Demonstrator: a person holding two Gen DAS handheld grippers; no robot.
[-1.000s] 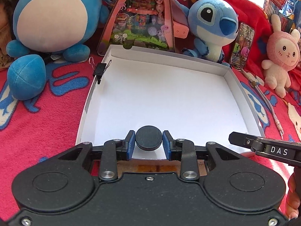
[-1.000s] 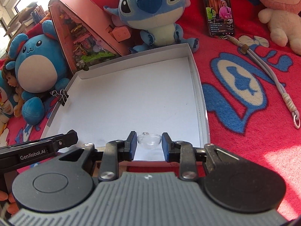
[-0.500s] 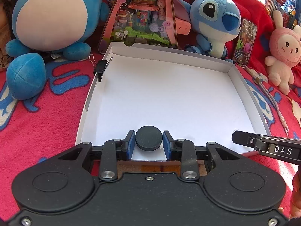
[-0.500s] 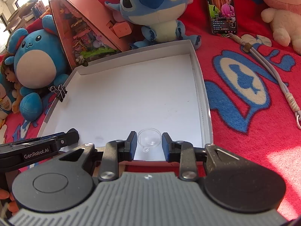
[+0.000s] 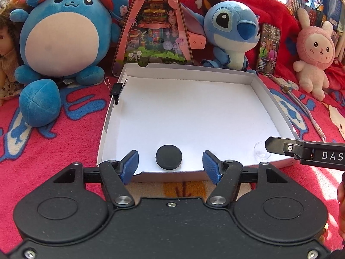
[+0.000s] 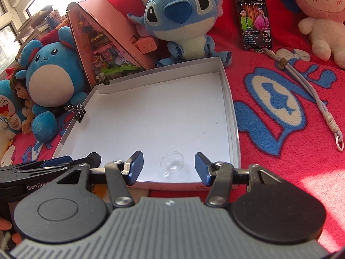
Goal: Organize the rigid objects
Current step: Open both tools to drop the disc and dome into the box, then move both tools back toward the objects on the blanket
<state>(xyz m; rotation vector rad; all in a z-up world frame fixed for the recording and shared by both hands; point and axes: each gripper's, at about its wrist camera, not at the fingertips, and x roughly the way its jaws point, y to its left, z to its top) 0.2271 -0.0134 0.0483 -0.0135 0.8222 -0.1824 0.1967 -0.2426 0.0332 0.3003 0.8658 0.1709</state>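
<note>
A black round disc (image 5: 169, 157) lies on the floor of the white shallow box (image 5: 194, 71) near its front wall. My left gripper (image 5: 170, 165) is opening, its blue pads well apart on either side of the disc without touching it. A clear round suction cup (image 6: 172, 163) lies in the same box (image 6: 234, 116) at its front right corner. My right gripper (image 6: 168, 165) is opening too, and the cup sits free between its pads. In the left wrist view the cup (image 5: 261, 151) shows beside the right gripper's finger (image 5: 280, 145).
A black binder clip (image 5: 117, 91) is clamped on the box's left wall. Plush toys (image 5: 62, 41), a pink triangular toy box (image 5: 154, 28) and a phone (image 5: 268, 49) stand behind on the red blanket. A grey lanyard (image 6: 310, 99) lies to the right.
Both grippers have gone from shut on their objects to open. The black disc and the clear suction cup now rest on the box floor. The left gripper has drawn back a little.
</note>
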